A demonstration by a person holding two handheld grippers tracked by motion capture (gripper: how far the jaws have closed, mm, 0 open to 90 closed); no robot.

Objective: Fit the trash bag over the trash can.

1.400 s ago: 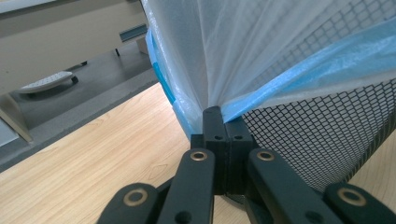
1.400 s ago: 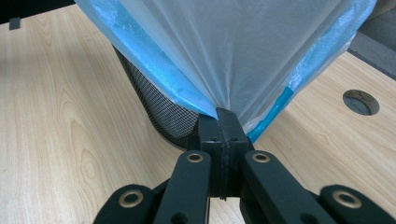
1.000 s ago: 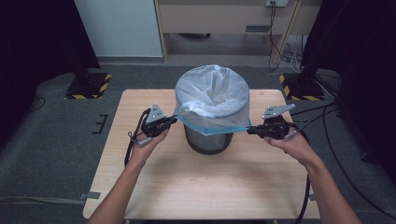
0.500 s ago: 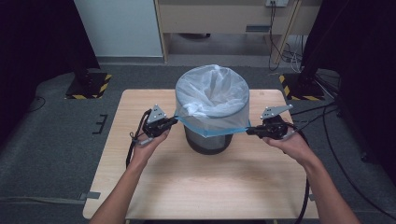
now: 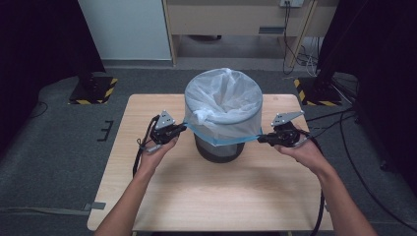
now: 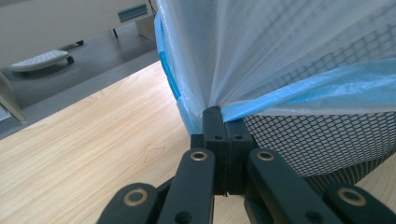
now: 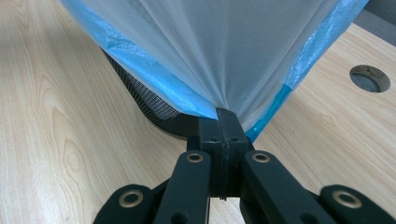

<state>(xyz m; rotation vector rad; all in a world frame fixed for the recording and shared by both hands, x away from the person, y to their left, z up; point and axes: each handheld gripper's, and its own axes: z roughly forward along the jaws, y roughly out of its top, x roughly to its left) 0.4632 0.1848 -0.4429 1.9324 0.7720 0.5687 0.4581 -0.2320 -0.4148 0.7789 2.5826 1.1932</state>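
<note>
A high camera looked forward and down over the whole wooden table [image 5: 162, 196]. Two gripper cameras sat very close above it, each facing along its black jaws. All three shared the bag-lined bin [image 5: 219, 147] [image 6: 327, 140] [image 7: 159, 114].

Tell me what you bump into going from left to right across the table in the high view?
Left gripper, shut on the blue edge of the bin bag → the mesh bin that the bag lines → right gripper, shut on the bag's other side.
</note>
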